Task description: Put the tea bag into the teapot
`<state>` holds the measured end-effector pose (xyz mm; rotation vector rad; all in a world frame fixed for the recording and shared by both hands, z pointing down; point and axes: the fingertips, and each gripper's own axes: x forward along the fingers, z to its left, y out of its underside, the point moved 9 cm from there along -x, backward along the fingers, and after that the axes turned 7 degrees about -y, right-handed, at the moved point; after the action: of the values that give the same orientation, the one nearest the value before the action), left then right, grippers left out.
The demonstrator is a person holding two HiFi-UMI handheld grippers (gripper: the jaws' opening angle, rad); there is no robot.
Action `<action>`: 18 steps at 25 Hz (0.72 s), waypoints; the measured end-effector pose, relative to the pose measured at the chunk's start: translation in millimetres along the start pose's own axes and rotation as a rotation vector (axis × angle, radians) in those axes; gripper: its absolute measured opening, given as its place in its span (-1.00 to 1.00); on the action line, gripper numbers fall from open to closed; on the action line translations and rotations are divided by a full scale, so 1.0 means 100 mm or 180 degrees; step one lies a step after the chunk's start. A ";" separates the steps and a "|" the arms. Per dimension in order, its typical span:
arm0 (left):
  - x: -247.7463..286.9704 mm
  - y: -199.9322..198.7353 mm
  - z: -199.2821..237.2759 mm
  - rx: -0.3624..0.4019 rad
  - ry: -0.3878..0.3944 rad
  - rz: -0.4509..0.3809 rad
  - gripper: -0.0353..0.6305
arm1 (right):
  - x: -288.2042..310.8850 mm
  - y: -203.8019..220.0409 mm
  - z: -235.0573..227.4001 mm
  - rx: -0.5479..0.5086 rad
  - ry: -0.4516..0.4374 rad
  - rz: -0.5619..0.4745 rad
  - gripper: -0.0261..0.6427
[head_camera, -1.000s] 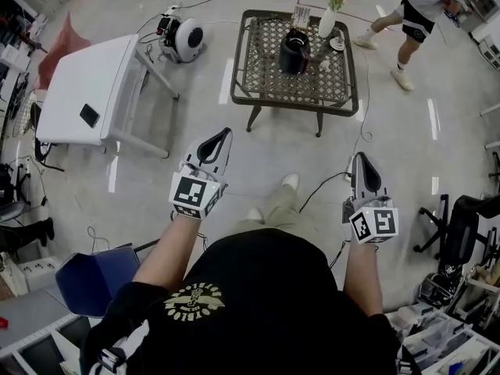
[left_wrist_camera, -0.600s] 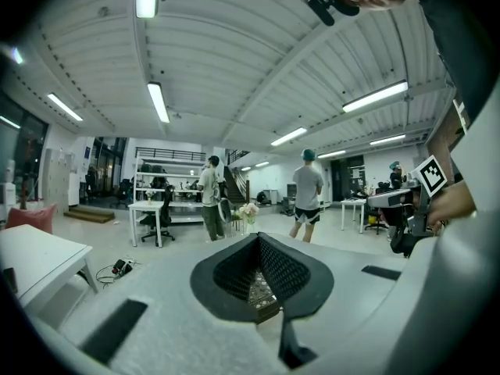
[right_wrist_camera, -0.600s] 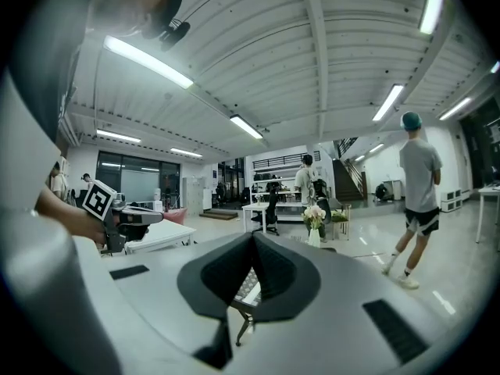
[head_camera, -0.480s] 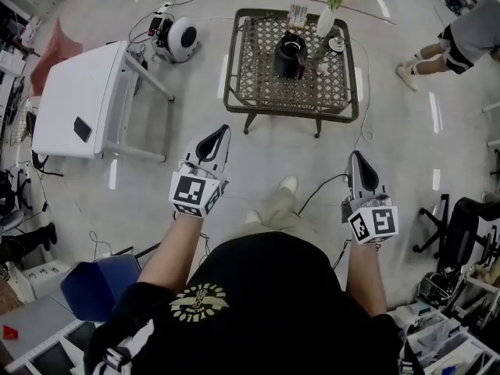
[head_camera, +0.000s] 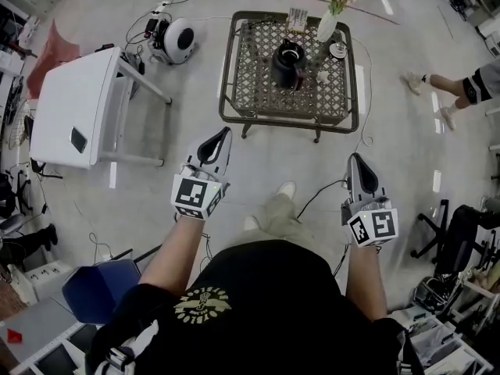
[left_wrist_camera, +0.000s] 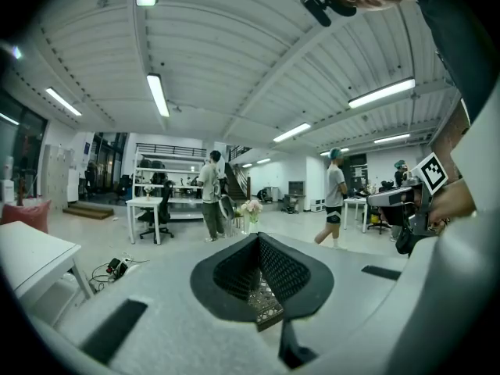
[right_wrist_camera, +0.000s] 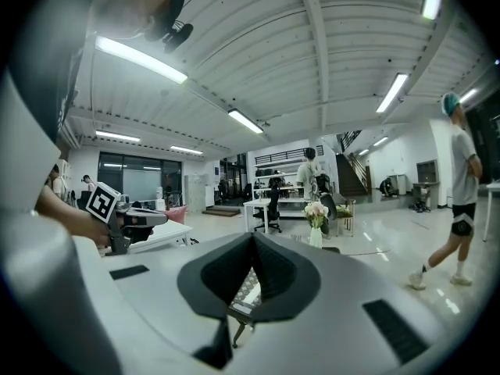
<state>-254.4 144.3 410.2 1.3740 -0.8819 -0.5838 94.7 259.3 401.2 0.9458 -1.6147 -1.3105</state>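
A black teapot [head_camera: 287, 62] stands on a low metal lattice table [head_camera: 285, 119] ahead of me, far beyond both grippers. Beside it are a white vase of pink flowers [head_camera: 327, 23], a small cup [head_camera: 338, 50] and a striped packet [head_camera: 298, 17] at the far edge; I cannot make out a tea bag. My left gripper [head_camera: 221, 134] and right gripper [head_camera: 355, 160] are held at waist height over the floor, both shut and empty. In the left gripper view the left gripper [left_wrist_camera: 258, 236] has its jaws pressed together, as does the right gripper [right_wrist_camera: 252, 235] in its own view.
A white table [head_camera: 74, 108] stands to the left, with a round white device [head_camera: 178, 40] and cables on the floor behind it. Another person's legs [head_camera: 461, 92] are at the right edge. A blue chair [head_camera: 98, 287] sits lower left, a black chair [head_camera: 457, 237] lower right.
The lattice table has drawn slightly nearer in the head view. The other person has walked off to the right. Both grippers stay shut in the same pose.
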 end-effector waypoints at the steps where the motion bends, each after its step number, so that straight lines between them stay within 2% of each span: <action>1: 0.05 0.00 0.00 0.0004 -0.0001 0.0010 -0.90 | 0.03 0.00 -0.05 0.0005 -0.0008 -0.0001 -0.90; 8: 0.42 -0.04 -0.04 0.0027 -0.0027 0.0054 -0.90 | 0.17 -0.04 -0.39 0.0035 -0.0018 -0.0030 -0.90; 18: 1.00 -0.37 -0.15 0.0085 -0.0127 -0.0016 -0.90 | 0.37 -0.19 -1.04 0.0052 -0.0066 -0.0102 -0.90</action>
<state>-180.4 67.8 394.0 1.3930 -0.9216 -0.6069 178.1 185.2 398.9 0.9745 -1.6344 -1.3349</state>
